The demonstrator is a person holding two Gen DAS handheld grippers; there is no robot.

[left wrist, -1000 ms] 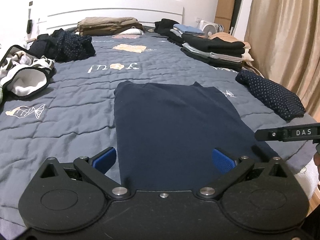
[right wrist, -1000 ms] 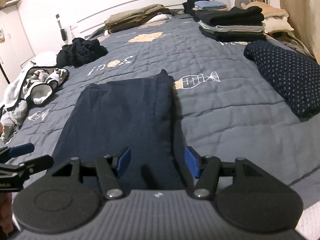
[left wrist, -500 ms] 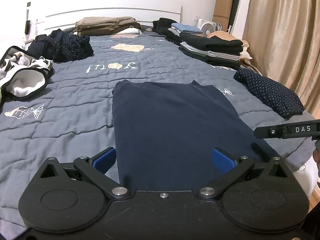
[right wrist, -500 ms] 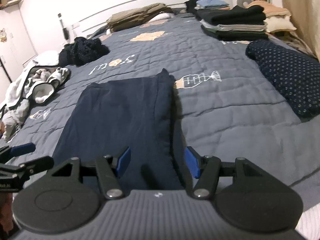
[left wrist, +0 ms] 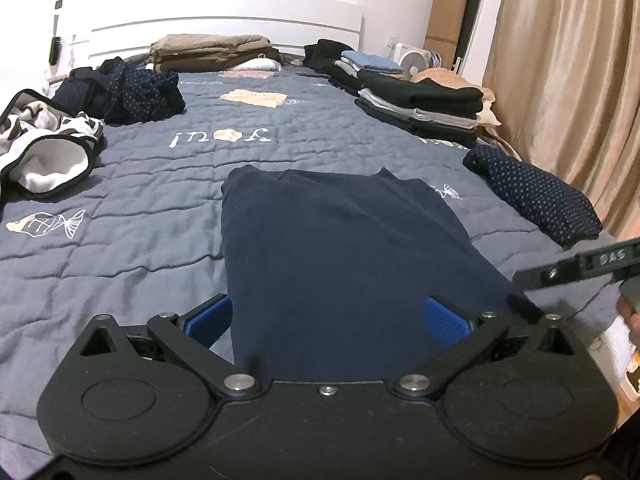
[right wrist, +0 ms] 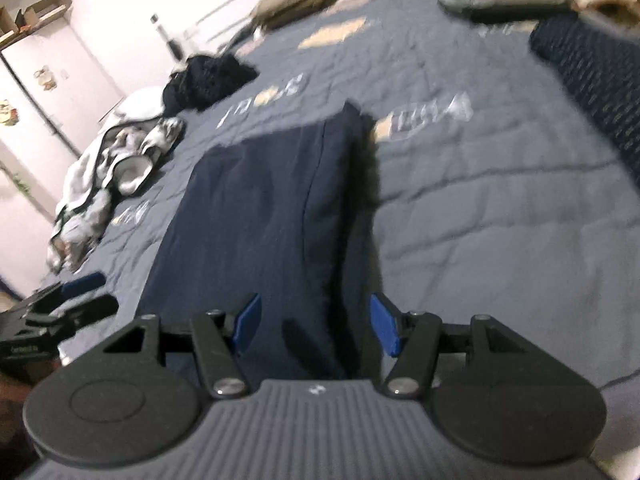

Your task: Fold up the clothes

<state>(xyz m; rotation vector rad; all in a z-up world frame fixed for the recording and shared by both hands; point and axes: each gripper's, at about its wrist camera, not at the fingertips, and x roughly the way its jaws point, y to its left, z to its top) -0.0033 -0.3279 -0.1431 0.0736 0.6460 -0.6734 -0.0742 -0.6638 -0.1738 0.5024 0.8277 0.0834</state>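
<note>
A dark navy garment (left wrist: 340, 248) lies flat on the grey quilted bed, folded into a long rectangle. My left gripper (left wrist: 328, 316) hovers open over its near edge, blue pads wide apart with only cloth beneath them. In the right wrist view the same garment (right wrist: 264, 216) shows a thick folded right edge. My right gripper (right wrist: 316, 320) is open above that near right edge, nothing pinched between its pads. The picture there is blurred. The right gripper's finger (left wrist: 580, 266) enters the left wrist view from the right.
Stacks of folded clothes (left wrist: 420, 100) line the bed's right side, with a dotted navy folded piece (left wrist: 532, 196) nearer. Unfolded piles lie at the left: a dotted dark heap (left wrist: 136, 92) and a black-and-white garment (left wrist: 44, 144). Tan folded items (left wrist: 212, 52) sit by the headboard. Curtains hang at right.
The right gripper has swung and tipped downward over the garment's right edge, blurring its view. The left gripper has stayed put. Both remain open.
</note>
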